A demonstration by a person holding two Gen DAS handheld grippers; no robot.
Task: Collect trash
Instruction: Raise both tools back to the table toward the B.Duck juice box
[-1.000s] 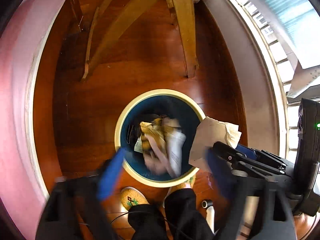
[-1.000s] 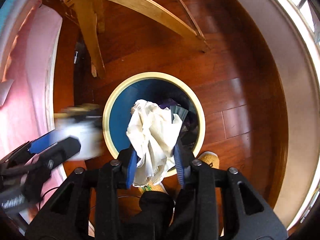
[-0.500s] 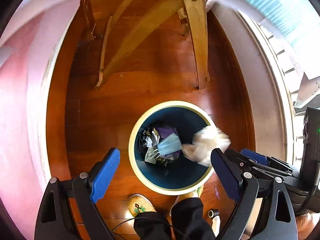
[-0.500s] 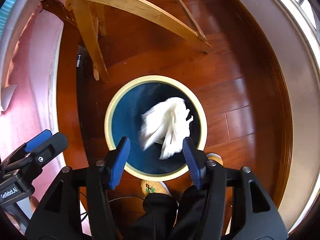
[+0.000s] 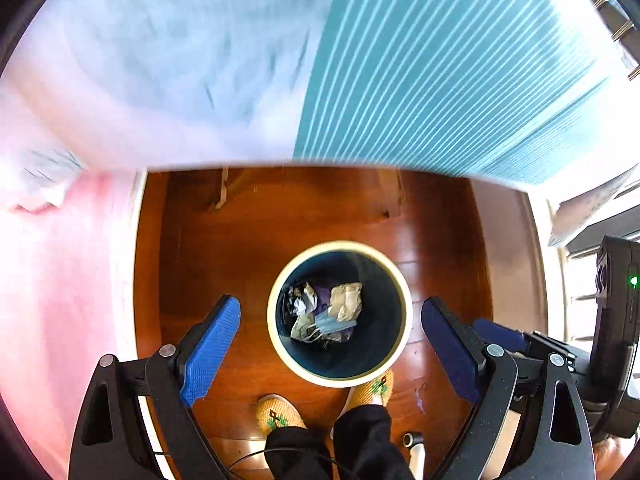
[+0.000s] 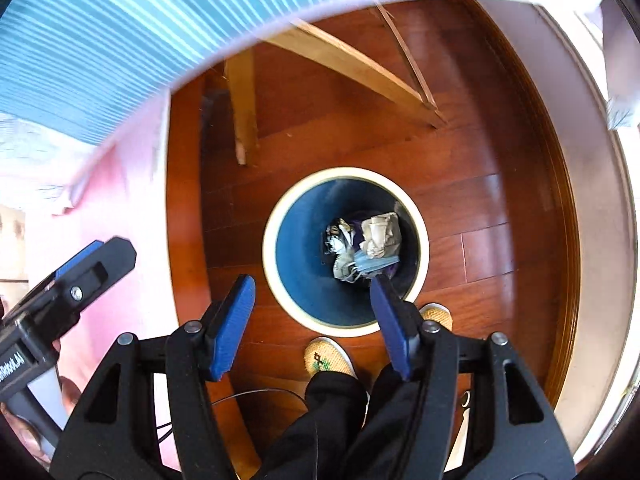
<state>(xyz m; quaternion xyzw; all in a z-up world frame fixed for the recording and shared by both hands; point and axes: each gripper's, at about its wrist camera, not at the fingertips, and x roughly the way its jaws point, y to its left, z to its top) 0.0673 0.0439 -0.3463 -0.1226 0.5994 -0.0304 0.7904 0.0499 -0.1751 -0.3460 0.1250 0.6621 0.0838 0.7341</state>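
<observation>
1. Reddish-brown polished wooden floor (image 5: 240,264) fills the lower half of both views; a teal-and-white striped tabletop edge (image 5: 440,80) overhangs it, with pale wooden legs (image 6: 244,120) beneath.
2. We record one round dark-blue waste bin with a cream rim (image 5: 276,332) standing upright on the floor, seen from above.
3. Inside the bin we see a heap of crumpled paper and wrapper trash (image 5: 326,312), including a tan paper wad (image 6: 380,234) and a light-blue face mask (image 6: 376,264). We cannot give a firm count of pieces.
4. We count two grippers. The left gripper (image 5: 332,346) is held above the bin, blue pads spread wide on either side of the rim, nothing between them.
5. The right gripper (image 6: 314,316) is likewise spread apart and carries nothing; its right pad overlaps the near rim in view, the trash lying well below and ahead of its tips.
6. We count two yellow knitted slippers (image 6: 328,356) just beside the near side of the bin, with black trouser legs (image 6: 332,420) above them.
</observation>
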